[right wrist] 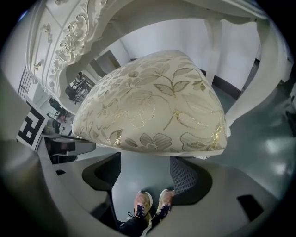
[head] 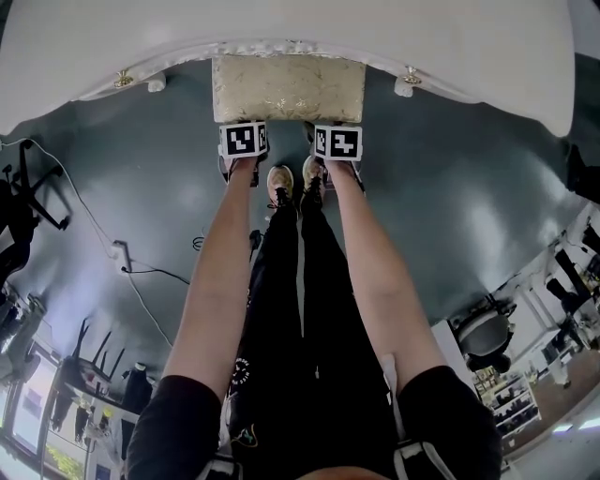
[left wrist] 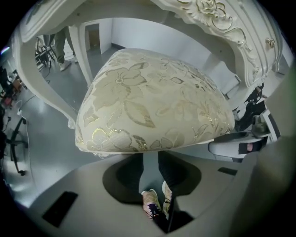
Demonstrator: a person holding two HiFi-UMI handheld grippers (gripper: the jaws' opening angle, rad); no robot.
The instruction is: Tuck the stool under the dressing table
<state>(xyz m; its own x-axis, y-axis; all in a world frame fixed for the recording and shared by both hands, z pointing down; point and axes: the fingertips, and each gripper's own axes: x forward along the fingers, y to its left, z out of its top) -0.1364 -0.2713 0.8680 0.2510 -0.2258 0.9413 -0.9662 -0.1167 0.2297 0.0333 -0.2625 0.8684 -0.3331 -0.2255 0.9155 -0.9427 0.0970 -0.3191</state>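
Left claw [left wrist: 149,159] narrowly parted, right claw [right wrist: 145,159] wider, both empty at the stool's [head: 287,88] near edge: best pushed evenly, straight under the table [head: 281,28].

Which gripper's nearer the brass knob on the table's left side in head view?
Left. The left gripper is at the stool's front edge, diagonally below the knob; the right gripper is further right along that edge.

Stool [head: 287,88] stands just ahead of left tongs [left wrist: 149,159] and right tongs [right wrist: 145,159], partly under the dressing table [head: 281,28]; person's shoes [head: 279,180] between and behind them.
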